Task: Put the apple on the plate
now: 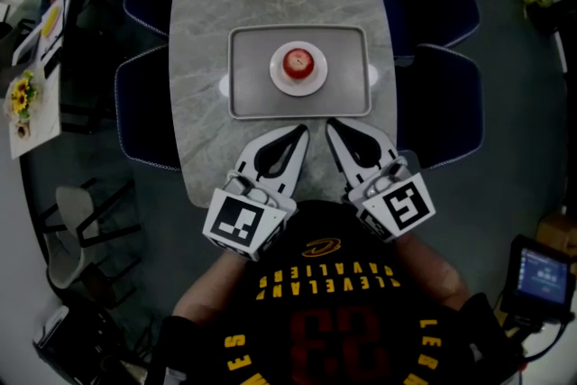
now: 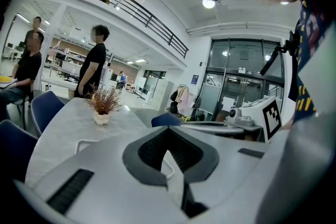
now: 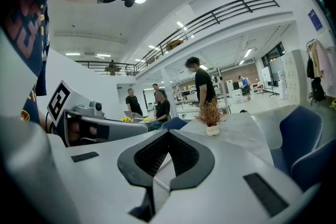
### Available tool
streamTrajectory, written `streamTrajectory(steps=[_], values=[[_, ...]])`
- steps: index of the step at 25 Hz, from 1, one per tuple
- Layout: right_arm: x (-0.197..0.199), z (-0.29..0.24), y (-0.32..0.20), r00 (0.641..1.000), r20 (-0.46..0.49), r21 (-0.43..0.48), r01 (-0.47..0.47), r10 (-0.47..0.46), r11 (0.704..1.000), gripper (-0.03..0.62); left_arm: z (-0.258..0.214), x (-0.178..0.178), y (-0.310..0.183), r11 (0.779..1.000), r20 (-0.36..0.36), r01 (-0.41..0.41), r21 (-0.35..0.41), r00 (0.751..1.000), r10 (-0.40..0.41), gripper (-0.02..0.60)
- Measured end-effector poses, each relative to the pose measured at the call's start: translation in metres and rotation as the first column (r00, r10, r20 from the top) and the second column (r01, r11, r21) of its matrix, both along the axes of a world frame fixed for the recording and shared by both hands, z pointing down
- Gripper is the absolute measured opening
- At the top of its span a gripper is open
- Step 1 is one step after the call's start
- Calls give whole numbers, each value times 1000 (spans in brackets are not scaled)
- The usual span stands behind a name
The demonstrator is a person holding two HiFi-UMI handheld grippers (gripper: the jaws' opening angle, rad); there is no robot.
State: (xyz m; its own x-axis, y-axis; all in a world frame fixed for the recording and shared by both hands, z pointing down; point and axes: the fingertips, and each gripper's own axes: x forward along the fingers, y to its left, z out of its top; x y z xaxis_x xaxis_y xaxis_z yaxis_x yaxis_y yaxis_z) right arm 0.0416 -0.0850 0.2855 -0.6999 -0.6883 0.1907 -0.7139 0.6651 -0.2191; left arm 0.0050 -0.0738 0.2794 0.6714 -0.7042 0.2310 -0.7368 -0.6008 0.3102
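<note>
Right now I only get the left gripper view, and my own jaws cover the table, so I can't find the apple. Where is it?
Observer: The apple is on the white plate.
Operator: Where is that plate?
Observer: Centred on the grey tray.
Operator: Is the right gripper carrying anything?
Observer: No, it is shut and empty, its tips by the tray's near edge.

Open-plan office hall, mezzanine railing [image 2: 142, 13], glass entrance doors [image 2: 239, 86], people [image 3: 201, 81] standing and seated, marble table [image 1: 203, 22] with blue chairs [image 1: 442, 4] along its edges.
</note>
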Motion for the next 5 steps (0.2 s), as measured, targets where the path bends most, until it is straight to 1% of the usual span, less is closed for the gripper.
streamTrajectory(steps=[5], values=[[0, 0, 1, 1000, 12, 3, 0, 0, 1000, 6, -1, 1, 1, 1000, 2, -5, -5, 1000, 5, 2]])
